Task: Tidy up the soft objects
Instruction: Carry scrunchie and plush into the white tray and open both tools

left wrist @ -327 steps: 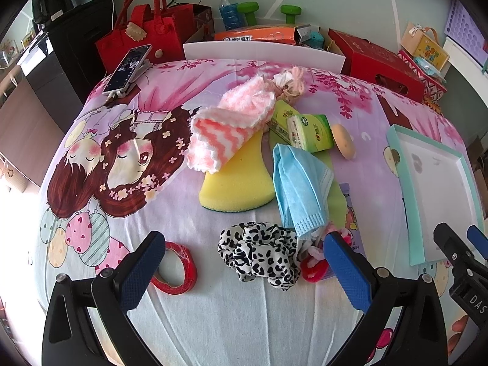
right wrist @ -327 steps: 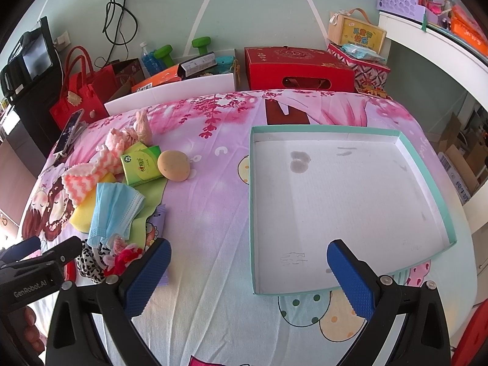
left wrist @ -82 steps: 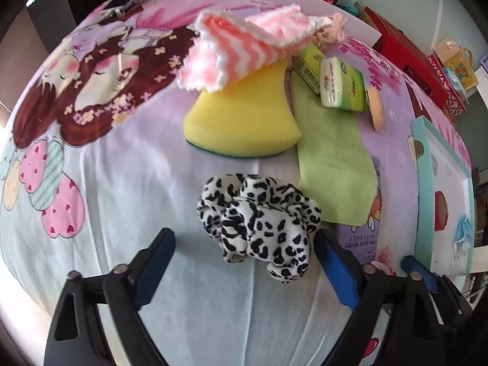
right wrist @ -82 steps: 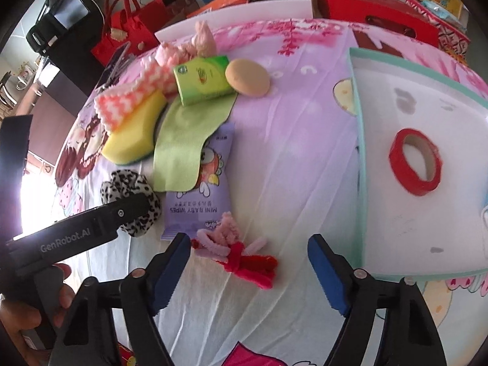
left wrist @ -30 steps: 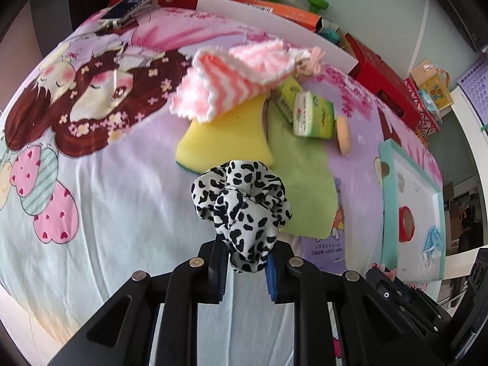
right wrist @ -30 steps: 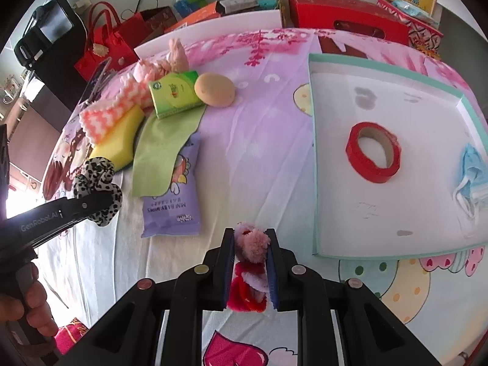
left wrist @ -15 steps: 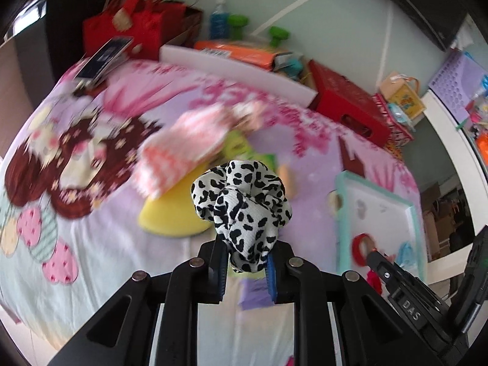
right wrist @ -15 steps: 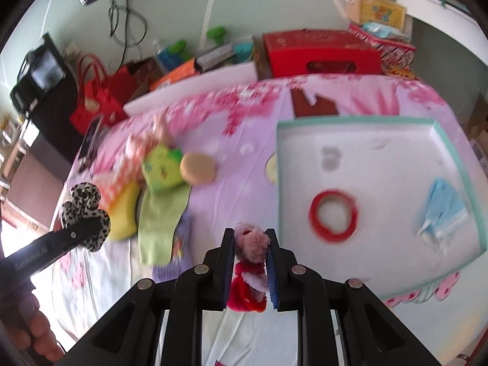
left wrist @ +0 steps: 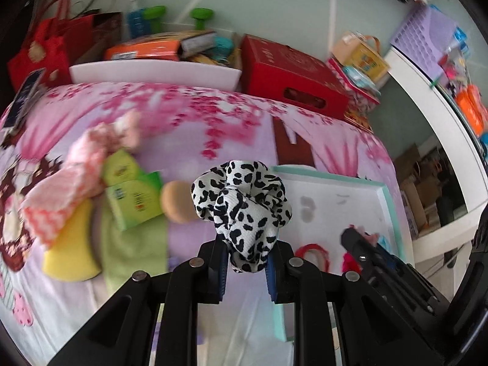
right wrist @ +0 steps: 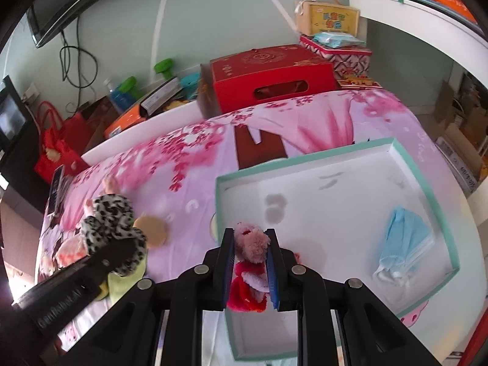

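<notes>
My left gripper (left wrist: 245, 267) is shut on a black-and-white leopard scrunchie (left wrist: 242, 204) and holds it above the bed, left of the white tray with a teal rim (left wrist: 385, 192). My right gripper (right wrist: 250, 263) is shut on a pink and red fuzzy hair tie (right wrist: 250, 259), held over the tray's (right wrist: 305, 155) left part. A blue face mask (right wrist: 404, 242) lies in the tray at the right. A red tape roll (left wrist: 312, 253) shows in the tray in the left wrist view. The scrunchie also shows in the right wrist view (right wrist: 111, 221).
On the pink cartoon bedsheet lie a pink-white knit cloth (left wrist: 65, 183), a yellow sponge (left wrist: 71, 251), a green cloth (left wrist: 129, 244), green tissue packs (left wrist: 132, 193) and a tan round sponge (left wrist: 177, 198). A red box (right wrist: 268, 77), bags and clutter stand behind the bed.
Both grippers have swung to the right toward the tray, each still carrying its item. The right gripper is now over the tray's left part.
</notes>
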`<state>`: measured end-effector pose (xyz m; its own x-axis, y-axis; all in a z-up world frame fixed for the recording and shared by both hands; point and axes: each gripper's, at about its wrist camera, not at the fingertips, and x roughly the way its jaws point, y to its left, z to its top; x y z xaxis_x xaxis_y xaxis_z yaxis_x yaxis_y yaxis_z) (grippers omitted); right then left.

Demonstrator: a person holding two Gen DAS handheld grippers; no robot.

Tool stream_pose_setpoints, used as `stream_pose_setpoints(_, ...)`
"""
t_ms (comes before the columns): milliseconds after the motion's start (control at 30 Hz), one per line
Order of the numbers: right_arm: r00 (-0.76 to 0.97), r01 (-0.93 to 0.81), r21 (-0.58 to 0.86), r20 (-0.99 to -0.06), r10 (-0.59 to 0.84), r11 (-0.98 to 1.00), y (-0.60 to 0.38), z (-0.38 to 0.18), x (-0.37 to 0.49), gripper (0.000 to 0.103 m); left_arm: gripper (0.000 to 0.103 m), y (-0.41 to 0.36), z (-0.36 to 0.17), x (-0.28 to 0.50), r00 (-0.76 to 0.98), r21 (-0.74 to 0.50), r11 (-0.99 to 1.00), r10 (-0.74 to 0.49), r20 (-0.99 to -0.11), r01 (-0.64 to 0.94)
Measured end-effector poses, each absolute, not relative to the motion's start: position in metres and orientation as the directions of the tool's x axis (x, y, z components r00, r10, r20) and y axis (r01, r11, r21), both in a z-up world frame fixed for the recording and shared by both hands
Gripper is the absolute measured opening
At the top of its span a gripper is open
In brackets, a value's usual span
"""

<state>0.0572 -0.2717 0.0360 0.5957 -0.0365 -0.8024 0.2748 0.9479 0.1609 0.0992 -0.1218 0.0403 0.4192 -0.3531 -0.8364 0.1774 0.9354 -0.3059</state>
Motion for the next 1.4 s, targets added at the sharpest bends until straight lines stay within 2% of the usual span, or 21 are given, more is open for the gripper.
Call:
stream_pose_setpoints(667, 0.545, 0.517, 0.132, -0.812, -0.207, 0.845, -0.367, 0.012, 0.043, 0.021, 0.025, -0.217, 0.022, 0.106, 0.418, -0.257, 0.875, -0.431, -0.800, 0.411)
stream_pose_setpoints(767, 0.543, 0.527, 0.129, -0.812, -0.216, 0.840, -0.370, 0.011, 0.042, 0.024, 0.034, -0.223, 0.021, 0.104, 0.411, -0.256, 0.864, -0.442, -0.797, 0.433)
stream_pose_setpoints(867, 0.535, 0.535, 0.118, -0.814, -0.227, 0.837, -0.372, 0.010, 0.041, 0.024, 0.052, -0.224, 0.021, 0.103, 0.411, -0.253, 0.863, -0.442, -0.797, 0.437)
stream_pose_setpoints(900, 0.533, 0.536, 0.117, -0.815, -0.228, 0.836, -0.372, 0.010, 0.040, 0.026, 0.057, -0.223, 0.021, 0.103, 0.413, -0.253, 0.863, -0.442, -0.797, 0.436)
stream_pose_setpoints(967, 0.529, 0.538, 0.112, -0.817, -0.231, 0.836, -0.372, 0.010, 0.039, 0.035, 0.059, -0.221, 0.021, 0.103, 0.417, -0.247, 0.867, -0.435, -0.798, 0.432)
stream_pose_setpoints(1100, 0.518, 0.547, 0.108, -0.823, -0.235, 0.830, -0.373, 0.009, 0.037, 0.061, 0.070, -0.217, 0.018, 0.103, 0.418, -0.239, 0.877, -0.418, -0.806, 0.417)
stream_pose_setpoints(1167, 0.520, 0.547, 0.109, -0.821, -0.235, 0.830, -0.373, 0.010, 0.035, 0.065, 0.071, -0.214, 0.016, 0.105, 0.421, -0.236, 0.885, -0.408, -0.810, 0.402)
stream_pose_setpoints(1200, 0.521, 0.546, 0.106, -0.820, -0.238, 0.831, -0.373, 0.011, 0.035, 0.070, 0.076, -0.212, 0.015, 0.106, 0.427, -0.231, 0.892, -0.397, -0.813, 0.389)
stream_pose_setpoints(1233, 0.519, 0.547, 0.101, -0.819, -0.242, 0.831, -0.373, 0.011, 0.034, 0.073, 0.085, -0.209, 0.013, 0.108, 0.436, -0.222, 0.902, -0.380, -0.816, 0.371)
stream_pose_setpoints(1267, 0.517, 0.548, 0.095, -0.820, -0.247, 0.831, -0.373, 0.011, 0.034, 0.078, 0.089, -0.206, 0.012, 0.109, 0.444, -0.216, 0.909, -0.369, -0.817, 0.357)
stream_pose_setpoints(1367, 0.508, 0.550, 0.074, -0.821, -0.262, 0.832, -0.372, 0.011, 0.033, 0.088, 0.092, -0.196, 0.008, 0.113, 0.471, -0.190, 0.932, -0.323, -0.821, 0.307)
stream_pose_setpoints(1400, 0.505, 0.550, 0.070, -0.822, -0.265, 0.833, -0.372, 0.010, 0.033, 0.096, 0.095, -0.193, 0.007, 0.114, 0.476, -0.181, 0.940, -0.305, -0.825, 0.289)
